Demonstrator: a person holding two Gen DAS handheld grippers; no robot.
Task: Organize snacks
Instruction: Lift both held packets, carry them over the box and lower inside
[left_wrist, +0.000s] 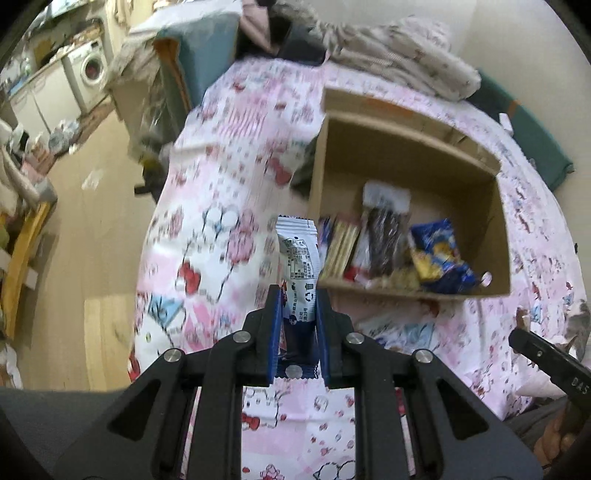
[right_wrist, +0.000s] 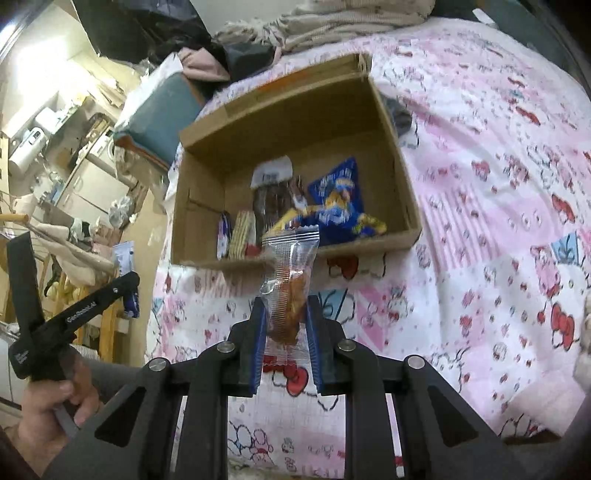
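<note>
My left gripper (left_wrist: 298, 295) is shut on a white and blue snack packet (left_wrist: 297, 258) that stands up between the blue pads, above the pink patterned bedspread (left_wrist: 221, 221). My right gripper (right_wrist: 285, 306) is shut on a clear packet with an orange snack (right_wrist: 290, 284). An open cardboard box (left_wrist: 406, 155) (right_wrist: 295, 110) lies on the bed ahead of both grippers. Inside it lie a blue and yellow bag (left_wrist: 439, 254) (right_wrist: 338, 201), a dark snack pack (left_wrist: 386, 236) (right_wrist: 271, 195) and striped packets (left_wrist: 338, 247) (right_wrist: 242, 234).
A heap of blankets and clothes (left_wrist: 399, 55) lies behind the box. The wooden floor (left_wrist: 96, 221) runs along the left side of the bed, with a washing machine (left_wrist: 92, 70) far back. A hand (right_wrist: 51, 402) holds the other gripper at the left of the right wrist view.
</note>
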